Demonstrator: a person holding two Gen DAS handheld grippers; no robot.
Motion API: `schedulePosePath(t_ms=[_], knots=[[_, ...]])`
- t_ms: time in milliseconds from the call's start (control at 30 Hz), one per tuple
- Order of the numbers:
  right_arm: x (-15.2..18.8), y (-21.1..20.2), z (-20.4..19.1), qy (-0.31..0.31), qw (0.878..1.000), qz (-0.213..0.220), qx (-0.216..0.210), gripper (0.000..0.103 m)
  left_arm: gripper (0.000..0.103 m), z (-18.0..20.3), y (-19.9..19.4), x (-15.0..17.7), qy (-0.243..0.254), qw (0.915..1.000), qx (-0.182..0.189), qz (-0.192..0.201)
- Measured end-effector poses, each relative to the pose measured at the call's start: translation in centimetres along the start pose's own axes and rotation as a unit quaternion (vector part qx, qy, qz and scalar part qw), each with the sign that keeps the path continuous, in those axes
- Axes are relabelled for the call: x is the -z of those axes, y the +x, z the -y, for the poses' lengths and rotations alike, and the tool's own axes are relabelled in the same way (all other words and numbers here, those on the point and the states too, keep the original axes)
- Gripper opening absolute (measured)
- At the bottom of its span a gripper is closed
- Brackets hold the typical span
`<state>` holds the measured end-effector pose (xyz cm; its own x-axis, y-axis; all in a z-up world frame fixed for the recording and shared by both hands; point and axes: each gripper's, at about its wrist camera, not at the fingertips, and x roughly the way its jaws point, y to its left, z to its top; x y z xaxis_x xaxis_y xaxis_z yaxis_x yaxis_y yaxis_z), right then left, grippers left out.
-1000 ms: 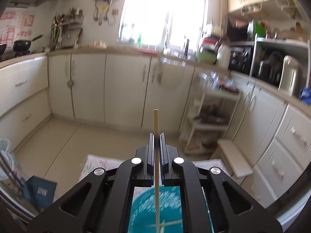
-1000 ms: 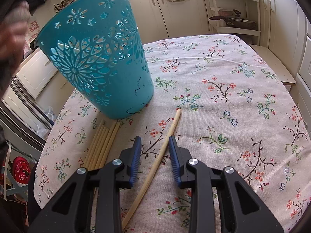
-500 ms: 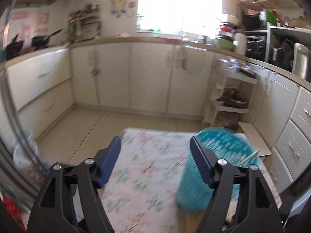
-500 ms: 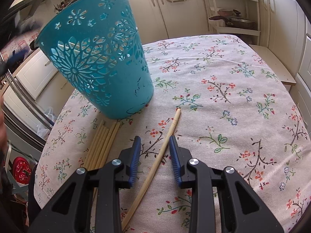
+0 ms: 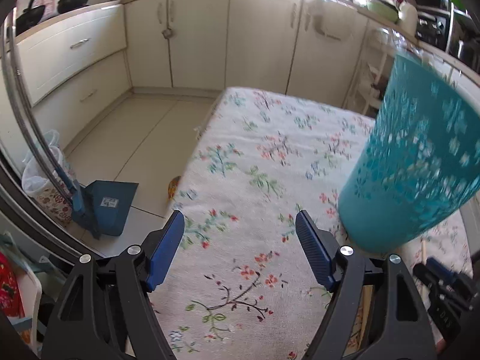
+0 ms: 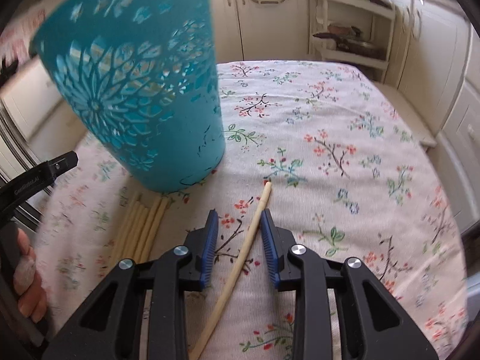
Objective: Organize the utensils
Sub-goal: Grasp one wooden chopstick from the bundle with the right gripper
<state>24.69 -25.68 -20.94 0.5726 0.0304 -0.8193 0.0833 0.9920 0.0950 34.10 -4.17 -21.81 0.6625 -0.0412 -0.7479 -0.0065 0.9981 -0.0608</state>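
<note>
Right gripper (image 6: 238,225) narrowed and just been closing around a single chopstick (image 6: 240,265), shaft between the pads but not yet clearly pinched. Left gripper (image 5: 240,240) spread wide, just opened, nothing between the pads, poised over bare cloth left of the basket.

Largest first: desk (image 6: 345,156) under a floral cloth; teal cutout basket (image 6: 141,90) upright on it; bundle of chopsticks (image 6: 141,231) lying flat against the basket's base; lone chopstick just right of that bundle, tip aimed toward the basket.

Step in hand, apparently: picking up the next chopstick. Next: finish the squeeze, lift, tip upright, drop into the basket's mouth.
</note>
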Motion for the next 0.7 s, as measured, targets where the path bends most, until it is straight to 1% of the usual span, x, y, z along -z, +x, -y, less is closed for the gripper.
schedulePosePath(t_ms=[33,67,133,167,200,267,300,333,367,467,500,533,633,700], knots=[[0.0,0.0,-0.3,-0.012,1.0,-0.002,0.003,0.021,0.073,0.2,0.5,0.4,0.005,0.9999,-0.003,-0.009],[0.0,-0.1,-0.4,-0.021,1.0,-0.004,-0.002,0.018,0.073,0.5,0.7,0.4,0.011,0.9998,-0.004,-0.014],[0.2,-0.4,-0.4,-0.042,0.999,-0.017,-0.022,0.011,0.077,0.9,0.5,0.3,0.019,0.9998,0.002,-0.004],[0.4,-0.6,-0.3,-0.052,0.998,-0.024,-0.038,0.011,0.077,1.0,0.6,0.5,0.025,0.9997,0.0,-0.006],[0.6,-0.8,-0.2,-0.06,0.997,-0.028,-0.046,0.011,0.077,1.2,0.7,0.5,0.03,0.9995,0.0,-0.01],[0.9,-1.1,0.4,-0.07,0.995,-0.041,-0.052,0.011,0.078,1.8,1.2,0.6,0.046,0.9987,-0.001,-0.021],[0.9,-1.1,0.5,-0.07,0.995,-0.043,-0.048,0.012,0.079,2.1,1.4,0.6,0.054,0.9982,-0.003,-0.027],[1.0,-1.2,0.6,-0.069,0.996,-0.044,-0.046,0.016,0.08,2.3,1.4,0.6,0.059,0.9978,-0.005,-0.031],[1.2,-1.2,0.6,-0.068,0.996,-0.043,-0.046,0.017,0.08,2.6,1.6,0.6,0.067,0.9971,-0.008,-0.035],[1.7,-1.4,-0.2,-0.079,0.996,-0.028,-0.024,0.019,0.08,3.1,1.8,0.6,0.079,0.996,-0.014,-0.04],[1.9,-1.5,-0.5,-0.08,0.996,-0.024,-0.024,0.016,0.08,3.1,1.8,0.7,0.08,0.9958,-0.015,-0.04],[2.0,-1.5,-0.5,-0.075,0.996,-0.023,-0.03,0.01,0.08,3.1,1.8,0.6,0.08,0.9959,-0.015,-0.04],[2.5,-2.0,0.1,-0.051,0.997,-0.026,-0.049,0.006,0.08,3.0,2.0,0.6,0.076,0.996,-0.017,-0.045],[2.7,-2.7,1.1,-0.025,0.996,-0.03,-0.076,0.006,0.08,3.0,2.0,0.6,0.076,0.9959,-0.018,-0.047]])
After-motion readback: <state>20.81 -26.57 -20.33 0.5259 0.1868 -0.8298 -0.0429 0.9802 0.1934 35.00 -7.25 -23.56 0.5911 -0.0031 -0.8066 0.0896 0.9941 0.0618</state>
